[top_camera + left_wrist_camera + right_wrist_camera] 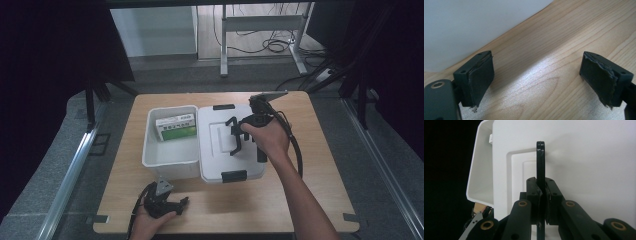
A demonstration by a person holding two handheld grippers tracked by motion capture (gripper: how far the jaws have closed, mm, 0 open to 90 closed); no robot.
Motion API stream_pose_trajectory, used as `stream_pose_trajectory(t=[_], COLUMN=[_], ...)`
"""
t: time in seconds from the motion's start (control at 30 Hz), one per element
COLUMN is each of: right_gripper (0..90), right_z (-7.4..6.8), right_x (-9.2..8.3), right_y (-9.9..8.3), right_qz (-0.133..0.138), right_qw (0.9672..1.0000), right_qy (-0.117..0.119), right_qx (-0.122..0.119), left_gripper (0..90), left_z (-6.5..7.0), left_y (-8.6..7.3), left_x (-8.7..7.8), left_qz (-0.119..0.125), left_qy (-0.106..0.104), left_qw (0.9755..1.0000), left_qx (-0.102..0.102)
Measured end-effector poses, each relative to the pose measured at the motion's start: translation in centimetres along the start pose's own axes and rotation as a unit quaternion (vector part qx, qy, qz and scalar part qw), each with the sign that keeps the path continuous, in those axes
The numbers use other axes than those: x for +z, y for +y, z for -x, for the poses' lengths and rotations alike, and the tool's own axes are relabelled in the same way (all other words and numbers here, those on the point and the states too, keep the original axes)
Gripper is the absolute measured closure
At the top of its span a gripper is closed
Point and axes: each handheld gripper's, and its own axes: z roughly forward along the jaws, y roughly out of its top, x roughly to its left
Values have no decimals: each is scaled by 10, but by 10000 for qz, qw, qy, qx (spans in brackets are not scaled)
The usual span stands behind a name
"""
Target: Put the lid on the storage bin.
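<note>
A white lid (pixel 220 150) with a black handle (pixel 234 136) lies level just right of an open white bin (pixel 150 145), its left edge at the bin's right rim. My right gripper (pixel 239 135) comes from the right and is shut on that handle. In the right gripper view the pads (pixel 533 192) pinch the thin handle (pixel 540 160) in front of the lid (pixel 586 170). I cannot tell whether the lid rests on the table. My left gripper (pixel 181 204) lies open on the table in front of the bin, with bare wood between its jaws (pixel 536 72).
A green and white box (pixel 176 127) lies in the far part of the bin. Black latches sit at the lid's far end (pixel 223 106) and near end (pixel 234 175). The bin's wall (pixel 469 25) stands close beyond the left gripper. Bare wooden table (pixel 320 165) extends right of the lid.
</note>
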Motion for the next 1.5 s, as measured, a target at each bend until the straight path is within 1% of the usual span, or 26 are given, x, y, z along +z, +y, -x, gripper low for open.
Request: stream_pose_trajectory(t=[0.27, 0.73, 0.93, 1.23, 1.33, 1.5], right_gripper=[837, 838, 838, 838, 838, 838], right_z=[0, -2, -2, 4, 6, 9], right_x=[3, 9, 10, 8, 8, 6], right_y=[1, 4, 3, 2, 2, 1], right_qz=[-12, -49, -63, -69, -60, -53], right_qw=[10000, 10000, 10000, 9999, 9999, 9999], right_qy=[-54, -43, -66, -78, -66, -74], right_qx=[7, 73, 24, 68, 118, 118], left_gripper=[122, 122, 122, 122, 122, 122], left_z=[0, 0, 0, 0, 0, 0], left_y=[0, 0, 0, 0, 0, 0], left_x=[0, 0, 0, 0, 0, 0], left_qz=[1, 3, 0, -2, -4, -5], left_qy=[-1, -2, -2, -2, 0, -1], left_qw=[10000, 10000, 10000, 10000, 10000, 10000], left_qx=[-2, -1, -1, -1, 1, 1])
